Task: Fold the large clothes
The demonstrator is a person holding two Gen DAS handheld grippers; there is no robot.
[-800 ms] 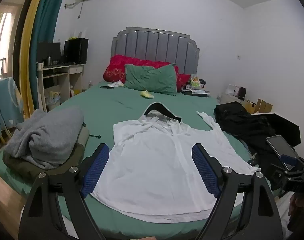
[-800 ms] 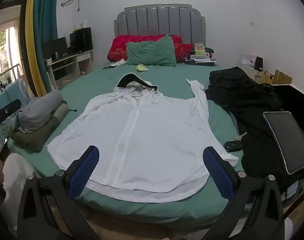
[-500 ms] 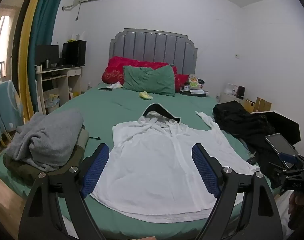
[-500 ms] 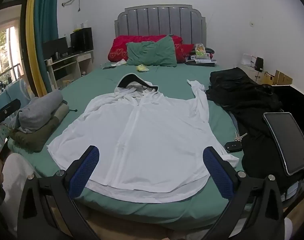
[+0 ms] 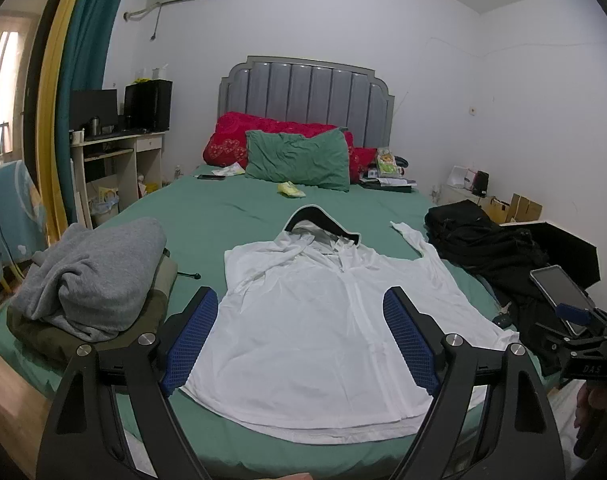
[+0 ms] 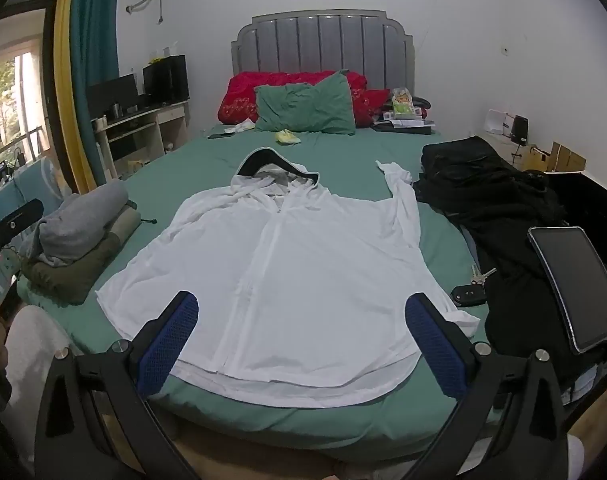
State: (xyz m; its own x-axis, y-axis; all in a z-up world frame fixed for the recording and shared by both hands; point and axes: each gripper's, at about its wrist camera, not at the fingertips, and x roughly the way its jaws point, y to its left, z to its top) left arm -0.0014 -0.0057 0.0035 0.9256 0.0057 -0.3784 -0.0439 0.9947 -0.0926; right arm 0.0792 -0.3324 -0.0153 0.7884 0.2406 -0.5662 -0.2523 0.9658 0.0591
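White hooded jacket (image 5: pixel 335 320) spread flat, front up, on green bed (image 5: pixel 223 216), frame centre; hood toward headboard, hem at near bed edge, one sleeve angled toward upper right. Left hand-held gripper (image 5: pixel 299 336): blue pads wide apart, holding nothing, above hem. Right hand-held gripper (image 6: pixel 299 340): pads wide apart, holding nothing, above hem. Folded grey garment (image 5: pixel 91 272) stacked on olive garment (image 6: pixel 75 268), frame left. Black clothes (image 6: pixel 491 188), tablet (image 6: pixel 575 284), car key (image 6: pixel 469 294), frame right.
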